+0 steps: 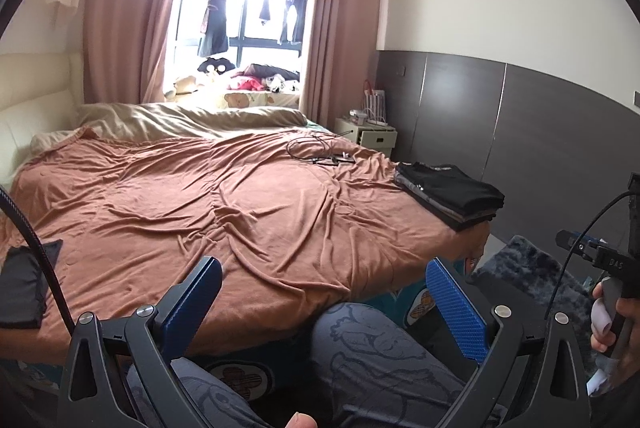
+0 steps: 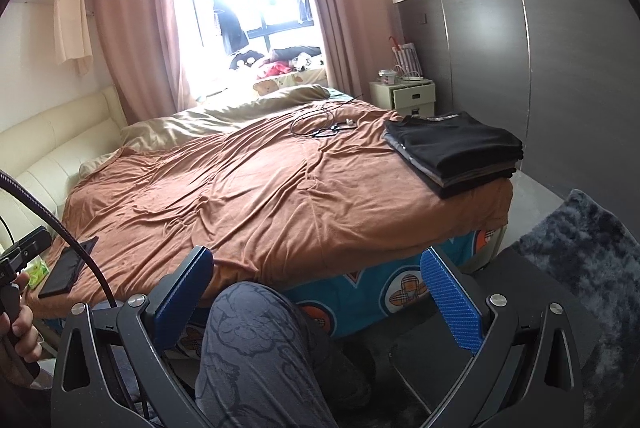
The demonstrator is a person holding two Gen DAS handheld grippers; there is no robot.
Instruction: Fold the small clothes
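Ahead of our grippers we see the bed (image 1: 224,196), spread with a rumpled rust-brown blanket (image 2: 248,188). On it, a stack of folded dark clothes (image 2: 456,152) sits forward-right at the bed's corner, a tangle of black cables (image 1: 316,150) lies farther ahead, and a flat dark cloth (image 1: 20,284) lies near-left.

So the count: one bed (image 1: 224,196) with one brown blanket (image 2: 240,188) and one beige duvet (image 1: 192,114). One stack (image 2: 456,152) of folded clothes, can't tell how many pieces are in it. One flat dark cloth (image 1: 24,280) on the bed's other side. Two curtains (image 1: 124,8). Three dark garments (image 1: 216,16) hanging at the one window. One nightstand (image 2: 404,94). One fluffy rug (image 2: 588,252). Two grippers, left (image 1: 328,308) and right (image 2: 320,304), both gaping wide.
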